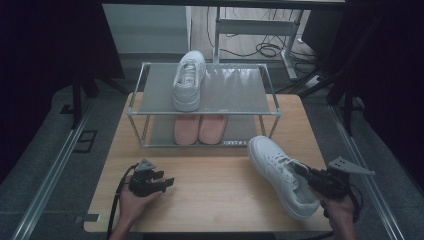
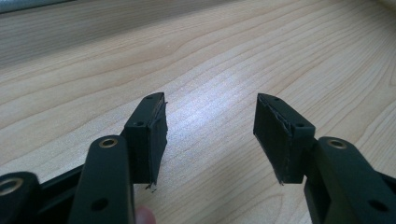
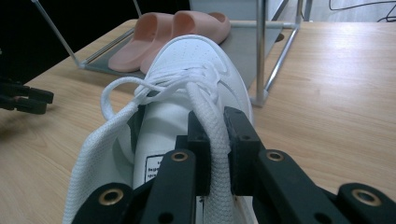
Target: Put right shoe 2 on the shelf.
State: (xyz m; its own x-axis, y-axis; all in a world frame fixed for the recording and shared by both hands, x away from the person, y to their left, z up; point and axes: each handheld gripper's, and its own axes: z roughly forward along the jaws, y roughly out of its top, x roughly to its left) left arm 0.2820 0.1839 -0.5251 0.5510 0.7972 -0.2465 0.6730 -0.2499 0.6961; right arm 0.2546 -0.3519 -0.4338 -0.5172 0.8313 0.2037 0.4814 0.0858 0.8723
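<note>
On the left, the left tongs [image 1: 169,182] rest low on the wooden counter [image 1: 215,200], jaws released with bare wood between them; parked like this they seem simply out of the way while the other hand works.

Toward the middle, at the far side of the counter, stands a metal shoe rack [image 1: 137,107]. One white sneaker [image 1: 189,80] sits toe-forward on its top shelf, with open shelf to its right, likely the place meant for its partner. Below, a pair of pink slippers [image 1: 200,129] lies side by side.

On the right, the second white sneaker [image 1: 280,175] lies near the counter's right front, just in front of the rack, toe pointing toward it. The right tongs [image 3: 215,154] are clenched on its upper edge beside the laces, one jaw inside the opening and one outside, a hold that looks chosen to carry the shoe by its firmest part. The shoe is plain white, with a perforated toe, flat white laces partly loose in a loop, and a printed label inside
</note>
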